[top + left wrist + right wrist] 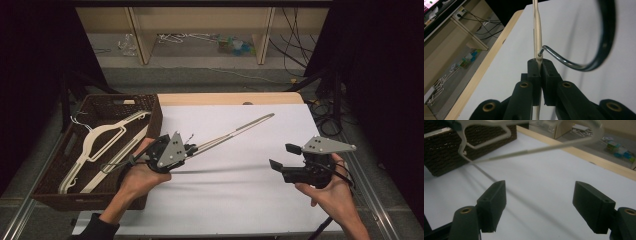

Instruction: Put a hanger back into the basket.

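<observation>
White covering tops the surface [240, 200]; at its left sits a basket [50, 195]. Beside it, the left hand-held gripper [191, 149], wrist angled rightward, clamps a hanger [235, 131] raised above the surface. The right hand-held gripper [280, 157] points left, jaws spread, empty.

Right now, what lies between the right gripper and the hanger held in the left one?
Bare white tabletop in the high view. The right gripper, jaws open, holds nothing; the hanger is clamped in the left gripper.
</observation>
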The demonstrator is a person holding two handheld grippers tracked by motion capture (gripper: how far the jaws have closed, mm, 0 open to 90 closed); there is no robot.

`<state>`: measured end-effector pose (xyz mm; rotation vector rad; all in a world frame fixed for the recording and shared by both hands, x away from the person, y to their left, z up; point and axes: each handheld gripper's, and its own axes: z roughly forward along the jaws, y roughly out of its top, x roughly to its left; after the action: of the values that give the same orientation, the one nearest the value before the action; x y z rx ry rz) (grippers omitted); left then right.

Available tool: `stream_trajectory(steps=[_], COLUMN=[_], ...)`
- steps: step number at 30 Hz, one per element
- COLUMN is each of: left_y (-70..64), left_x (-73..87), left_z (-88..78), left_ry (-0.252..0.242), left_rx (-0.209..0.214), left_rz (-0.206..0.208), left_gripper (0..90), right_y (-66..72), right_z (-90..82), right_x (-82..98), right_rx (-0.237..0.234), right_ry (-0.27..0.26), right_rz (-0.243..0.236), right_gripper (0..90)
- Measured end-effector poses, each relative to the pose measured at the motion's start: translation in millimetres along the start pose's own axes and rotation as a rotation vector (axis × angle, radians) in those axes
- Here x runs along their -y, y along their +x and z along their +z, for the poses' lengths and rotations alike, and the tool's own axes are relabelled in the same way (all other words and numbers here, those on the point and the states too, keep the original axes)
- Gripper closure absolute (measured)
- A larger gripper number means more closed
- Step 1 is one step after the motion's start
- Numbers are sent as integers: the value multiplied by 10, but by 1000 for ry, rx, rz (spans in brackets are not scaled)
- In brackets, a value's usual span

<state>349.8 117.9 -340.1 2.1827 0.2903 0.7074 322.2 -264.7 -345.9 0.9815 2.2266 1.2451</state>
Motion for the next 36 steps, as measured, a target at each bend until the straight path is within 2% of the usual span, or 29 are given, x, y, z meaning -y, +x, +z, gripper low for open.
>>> stream_trajectory(steps=[3,4,5,6,7,8,11,12,13,14,16,17,18,19,20,21,22,23,24,25,27,29,30,31,33,35,36], left_y=[85,142,142,188,188,235,288,315,392,392,484,515,608,608,657,759,759,810,901,901,988,1049,1112,1112,1179,1243,1274], left_x=[13,23,23,27,27,23,11,4,-1,-1,-5,-3,3,3,8,17,17,19,19,19,12,8,17,17,41,76,90], left_z=[-67,-117,-117,-159,-159,-214,-279,-301,-357,-357,-437,-465,-563,-563,-615,-732,-732,-794,-918,-918,-1046,-1140,-1246,-1246,-1353,-1460,-1504], left_ry=[-15,-21,-21,-39,-39,-55,-62,-75,-86,-86,-100,-113,-138,-138,-153,-186,-186,-209,-255,-255,-307,-331,-350,-350,-367,-391,-390], left_rx=[-2,-8,-8,0,0,17,18,14,8,8,-1,2,6,6,7,22,22,28,43,43,53,45,28,28,8,-7,-21], left_rz=[-67,-109,-109,-156,-156,-206,-230,-252,-299,-299,-336,-356,-407,-407,-431,-486,-486,-511,-557,-557,-608,-622,-637,-637,-646,-674,-671], left_gripper=[859,859,859,859,859,859,859,859,859,859,859,859,860,860,860,860,860,860,859,860,860,859,859,860,859,859,860], right_y=[34,50,59,65,65,82,91,98,110,120,124,130,134,134,134,123,123,110,110,110,107,112,117,122,128,134,131], right_z=[45,66,83,89,89,110,136,145,163,169,179,186,202,202,204,216,216,227,230,230,232,241,240,236,234,234,241], right_x=[88,129,153,173,173,215,257,276,306,319,331,345,368,368,376,399,399,412,427,427,434,441,443,444,447,454,461], right_rx=[-10,-19,-30,-29,-29,-34,-37,-41,-48,-49,-54,-60,-63,-63,-67,-66,-66,-64,-63,-63,-66,-64,-63,-65,-64,-62,-63], right_ry=[19,15,17,24,24,30,37,41,51,56,62,69,73,73,82,93,93,89,98,98,99,89,83,84,81,81,83], right_rz=[0,4,8,1,1,4,0,0,0,4,0,-3,-9,-9,-4,7,7,-3,10,10,5,1,1,0,-2,3,-2], right_gripper=[281,280,280,280,280,278,277,277,273,273,273,272,272,272,272,272,272,273,272,272,273,270,270,270,267,264,264])
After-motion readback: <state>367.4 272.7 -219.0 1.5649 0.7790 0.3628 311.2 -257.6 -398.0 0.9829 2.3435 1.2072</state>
